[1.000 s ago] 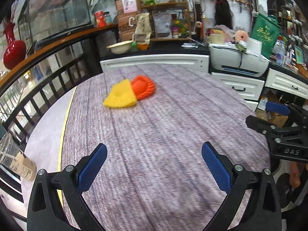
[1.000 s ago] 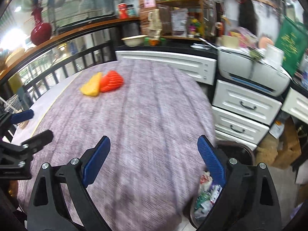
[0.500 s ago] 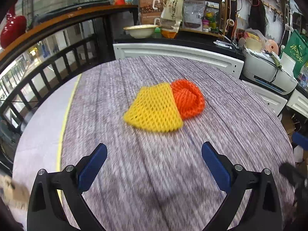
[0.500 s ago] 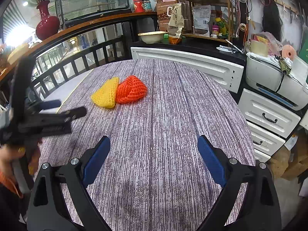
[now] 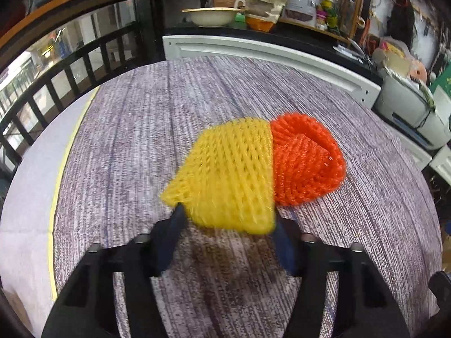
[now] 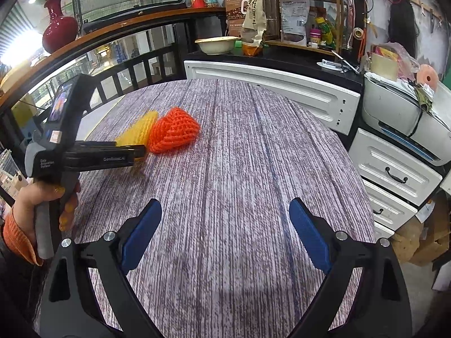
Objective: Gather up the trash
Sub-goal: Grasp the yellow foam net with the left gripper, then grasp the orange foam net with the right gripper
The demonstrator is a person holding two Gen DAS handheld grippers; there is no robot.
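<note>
The left gripper (image 5: 228,222) has its jaws just closing around the near edge of the yellow net (image 5: 228,174) on the table (image 5: 126,140) — whether they pinch it yet is unclear. The orange net (image 5: 307,160) touches its right side — the right gripper (image 6: 225,222) hangs wide apart, farther off.

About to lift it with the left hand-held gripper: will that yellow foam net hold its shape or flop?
The yellow foam net is open mesh lying flattened on the table, so it probably squashes and droops. It looks very light. Its edge touches the orange foam net, which may get dragged along.
</note>
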